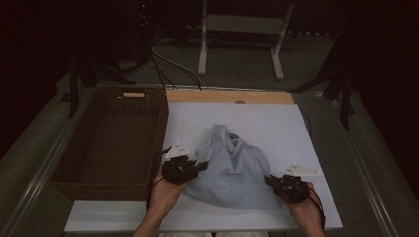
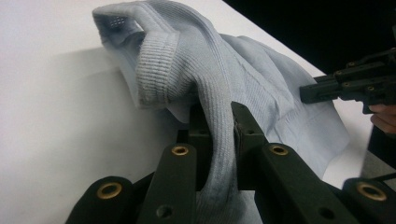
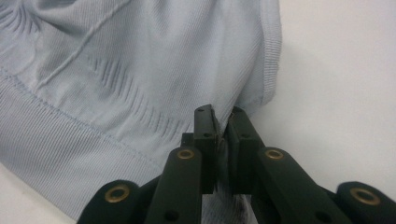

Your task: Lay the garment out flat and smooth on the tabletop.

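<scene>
A pale blue knitted garment (image 1: pixel 232 170) lies bunched on the white board (image 1: pixel 276 123), with its ribbed collar raised toward the far side. My left gripper (image 1: pixel 197 165) is shut on a fold at the garment's left edge; in the left gripper view the knit (image 2: pixel 219 93) runs down between the two jaws. My right gripper (image 1: pixel 271 180) is shut on the garment's right corner, where the ribbed hem (image 3: pixel 268 56) ends at the jaw tips. In the left gripper view the right gripper (image 2: pixel 350 86) shows at the far right.
A dark wicker basket (image 1: pixel 113 140) stands against the board's left side. A wooden strip (image 1: pixel 227 96) borders the far edge. Beyond the table are cables and a white stand (image 1: pixel 242 29) on the floor.
</scene>
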A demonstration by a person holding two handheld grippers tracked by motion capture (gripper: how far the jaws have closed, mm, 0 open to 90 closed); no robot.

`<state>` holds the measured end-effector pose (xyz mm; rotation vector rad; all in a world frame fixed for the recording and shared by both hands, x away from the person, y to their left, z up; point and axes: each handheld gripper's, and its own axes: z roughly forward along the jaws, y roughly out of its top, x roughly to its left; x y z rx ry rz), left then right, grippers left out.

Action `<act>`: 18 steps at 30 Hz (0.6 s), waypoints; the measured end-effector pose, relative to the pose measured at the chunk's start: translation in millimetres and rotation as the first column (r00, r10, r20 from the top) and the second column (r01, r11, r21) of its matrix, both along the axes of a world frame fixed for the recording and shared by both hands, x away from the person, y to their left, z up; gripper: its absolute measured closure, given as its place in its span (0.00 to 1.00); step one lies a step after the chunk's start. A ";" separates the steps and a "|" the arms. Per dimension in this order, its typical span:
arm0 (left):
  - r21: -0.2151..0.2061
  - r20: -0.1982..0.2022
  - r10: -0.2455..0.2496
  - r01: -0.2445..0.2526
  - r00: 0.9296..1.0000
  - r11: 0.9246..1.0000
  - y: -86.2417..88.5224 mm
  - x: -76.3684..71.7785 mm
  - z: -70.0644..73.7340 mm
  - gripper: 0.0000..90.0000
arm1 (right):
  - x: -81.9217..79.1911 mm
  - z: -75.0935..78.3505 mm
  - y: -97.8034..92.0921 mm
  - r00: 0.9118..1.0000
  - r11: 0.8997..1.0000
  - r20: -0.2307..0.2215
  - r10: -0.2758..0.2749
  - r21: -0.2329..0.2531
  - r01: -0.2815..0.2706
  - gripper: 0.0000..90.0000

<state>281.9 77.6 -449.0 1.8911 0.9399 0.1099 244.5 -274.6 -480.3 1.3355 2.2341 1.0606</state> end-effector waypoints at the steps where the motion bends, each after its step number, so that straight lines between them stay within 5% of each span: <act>1: -0.003 -0.001 -0.003 0.003 1.000 1.000 -0.8 -1.6 0.3 0.92 | -1.6 1.1 -1.4 1.000 1.000 0.004 0.000 0.002 0.000 0.94; 18: -0.051 -0.022 -0.074 0.072 0.997 0.996 -4.5 -26.7 9.6 0.92 | -26.9 19.5 -14.7 0.999 1.000 0.050 -0.004 0.026 0.003 0.94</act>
